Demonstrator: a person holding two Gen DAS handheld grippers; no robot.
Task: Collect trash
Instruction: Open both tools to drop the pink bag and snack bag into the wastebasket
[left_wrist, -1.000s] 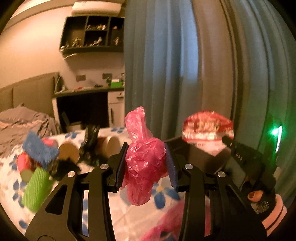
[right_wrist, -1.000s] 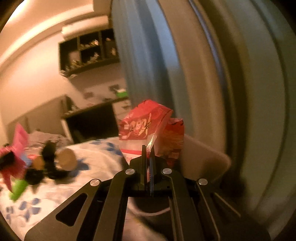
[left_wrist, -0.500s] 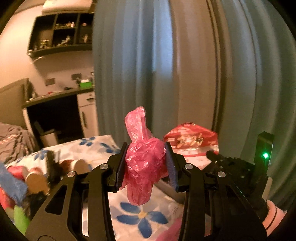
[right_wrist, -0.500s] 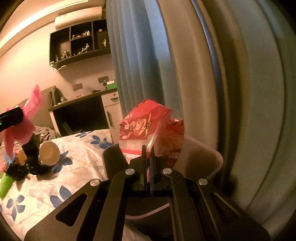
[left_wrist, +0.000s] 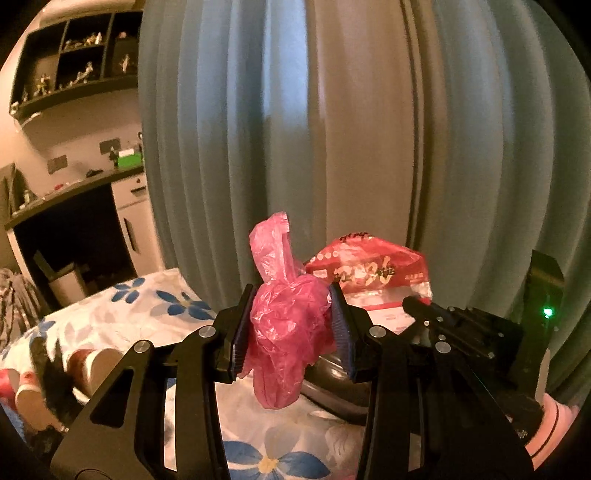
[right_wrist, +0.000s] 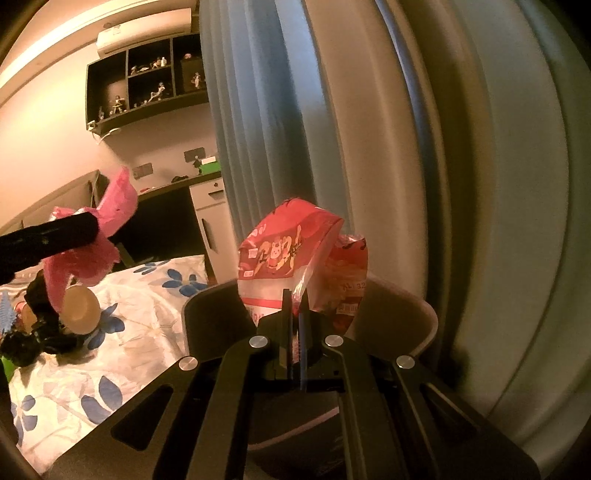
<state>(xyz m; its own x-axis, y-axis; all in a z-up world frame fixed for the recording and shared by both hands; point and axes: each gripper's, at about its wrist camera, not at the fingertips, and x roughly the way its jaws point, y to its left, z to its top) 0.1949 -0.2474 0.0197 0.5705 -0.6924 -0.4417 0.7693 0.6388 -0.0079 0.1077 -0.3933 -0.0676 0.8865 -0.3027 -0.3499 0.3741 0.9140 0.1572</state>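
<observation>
My left gripper (left_wrist: 291, 325) is shut on a crumpled pink plastic bag (left_wrist: 286, 325), held above the bed; it also shows in the right wrist view (right_wrist: 92, 240). My right gripper (right_wrist: 295, 299) is shut on a red and white snack wrapper (right_wrist: 291, 258), held over a dark trash bin (right_wrist: 399, 321). In the left wrist view the wrapper (left_wrist: 373, 277) and the right gripper sit just right of my left gripper, above the bin (left_wrist: 332, 384).
A bed with a white, blue-flowered sheet (right_wrist: 122, 332) carries paper cups (right_wrist: 79, 304) and dark clutter (right_wrist: 33, 332) at the left. Grey-blue curtains (left_wrist: 332, 147) hang close behind the bin. A desk and wall shelves (right_wrist: 147, 85) stand at the far left.
Both grippers have swung right, away from the clutter on the bed and toward the curtain. The bin has come closer under the wrapper. Both stay shut on their loads.
</observation>
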